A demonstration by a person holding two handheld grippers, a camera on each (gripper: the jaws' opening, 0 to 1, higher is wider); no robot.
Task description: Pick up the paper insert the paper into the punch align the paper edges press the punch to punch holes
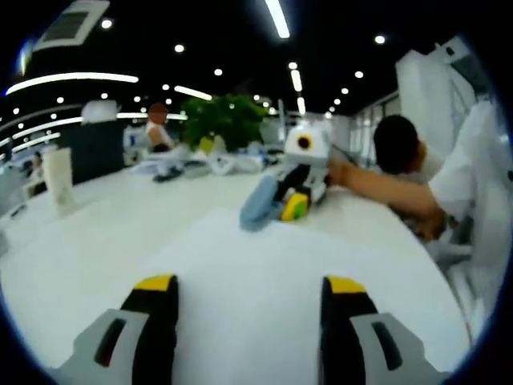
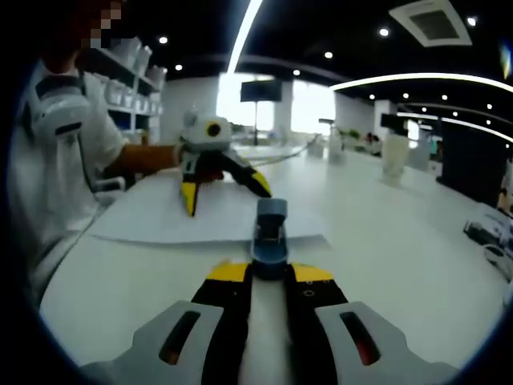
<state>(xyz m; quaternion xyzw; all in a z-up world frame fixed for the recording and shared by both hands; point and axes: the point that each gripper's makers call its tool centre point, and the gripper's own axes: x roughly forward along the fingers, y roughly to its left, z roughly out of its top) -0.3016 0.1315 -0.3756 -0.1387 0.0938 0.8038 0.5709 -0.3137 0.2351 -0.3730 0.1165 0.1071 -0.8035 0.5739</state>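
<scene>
White office table (image 2: 385,241): right claw (image 2: 269,273) clamped on small blue hole punch (image 2: 270,233), white paper sheet (image 2: 184,220) under its far end; left claw (image 1: 248,293) spread apart over that sheet

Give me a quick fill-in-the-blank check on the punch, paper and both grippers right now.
1. The hole punch gripped by the right gripper is ___ in colour.
2. The paper lies flat on a ___ table.
3. The left gripper hovers over the paper with its jaws ___.

Missing words: blue; white; open.
</scene>
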